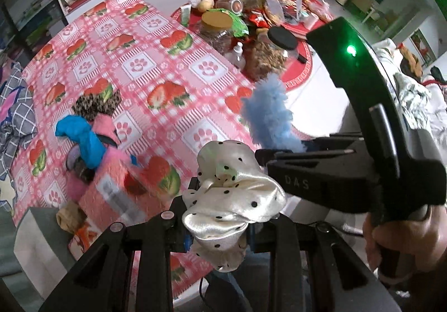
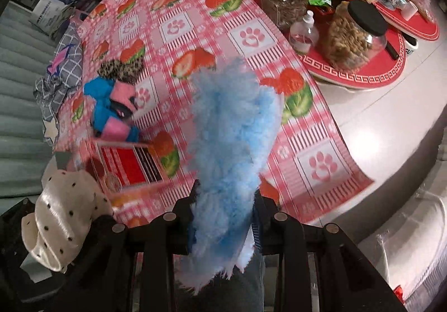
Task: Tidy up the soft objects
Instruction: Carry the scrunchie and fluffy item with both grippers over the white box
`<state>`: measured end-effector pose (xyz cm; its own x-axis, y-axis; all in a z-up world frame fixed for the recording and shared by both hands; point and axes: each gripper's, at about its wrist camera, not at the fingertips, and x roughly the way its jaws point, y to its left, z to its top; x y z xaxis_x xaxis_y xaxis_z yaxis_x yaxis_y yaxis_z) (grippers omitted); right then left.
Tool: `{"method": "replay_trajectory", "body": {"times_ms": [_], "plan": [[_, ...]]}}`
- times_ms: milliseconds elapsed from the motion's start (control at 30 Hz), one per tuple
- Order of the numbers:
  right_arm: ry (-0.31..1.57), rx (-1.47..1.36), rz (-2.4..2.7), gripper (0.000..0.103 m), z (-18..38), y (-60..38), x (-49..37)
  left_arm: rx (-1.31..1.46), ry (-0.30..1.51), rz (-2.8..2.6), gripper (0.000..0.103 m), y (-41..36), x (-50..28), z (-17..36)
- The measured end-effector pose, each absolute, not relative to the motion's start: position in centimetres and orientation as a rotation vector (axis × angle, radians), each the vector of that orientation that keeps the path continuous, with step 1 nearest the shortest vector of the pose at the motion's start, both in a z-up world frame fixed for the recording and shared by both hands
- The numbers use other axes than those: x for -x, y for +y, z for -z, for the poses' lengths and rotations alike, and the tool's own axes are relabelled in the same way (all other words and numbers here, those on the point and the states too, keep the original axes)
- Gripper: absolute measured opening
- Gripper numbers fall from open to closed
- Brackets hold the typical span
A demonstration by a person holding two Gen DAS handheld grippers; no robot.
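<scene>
My left gripper (image 1: 220, 214) is shut on a cream satin scrunchie with black dots (image 1: 232, 194), held above the table's near edge; it also shows in the right wrist view (image 2: 64, 217). My right gripper (image 2: 223, 217) is shut on a fluffy light-blue soft piece (image 2: 232, 138), which also shows in the left wrist view (image 1: 268, 113) beside the right gripper (image 1: 279, 149). A pile of soft items lies on the cloth: a leopard-print scrunchie (image 1: 96, 103), a bright blue piece (image 1: 83, 138) and pink pieces (image 1: 104, 127). A pink-red box (image 1: 117, 189) stands near them.
A pink strawberry tablecloth (image 1: 156, 60) covers the table. Red mats (image 2: 354, 66) at the right hold jars (image 2: 354, 32), a bottle (image 2: 304, 32) and snack packets. A grey checked cloth (image 1: 16, 113) hangs at the left.
</scene>
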<state>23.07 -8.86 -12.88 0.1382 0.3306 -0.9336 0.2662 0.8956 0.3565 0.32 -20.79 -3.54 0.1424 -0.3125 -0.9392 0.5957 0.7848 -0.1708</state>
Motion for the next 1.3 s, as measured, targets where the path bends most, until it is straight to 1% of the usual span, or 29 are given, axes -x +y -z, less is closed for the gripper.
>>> {"method": "replay_trajectory", "body": {"times_ms": [300, 600, 933, 1300], "plan": [[1.49, -0.4, -0.14, 0.032, 13.1, -4.4, -19.2, -0.281, 1.28, 0.617, 0.031, -15.3, 4.2, 4.4], [1.494, -0.282, -0.288, 0.032, 12.4, 1.4, -17.1, -0.146, 1.297, 0.439, 0.031, -7.6, 5.4, 4.7], [1.432, -0.078, -0.453, 0.032, 9.3, 8.2, -17.1, -0.011, 1.227, 0.181, 0.031, 0.1, 5.6, 3.5], [1.395, 0.1, -0.646, 0.032, 6.7, 15.7, -17.6, 0.147, 1.203, -0.049, 0.031, 7.8, 7.9, 4.0]]}}
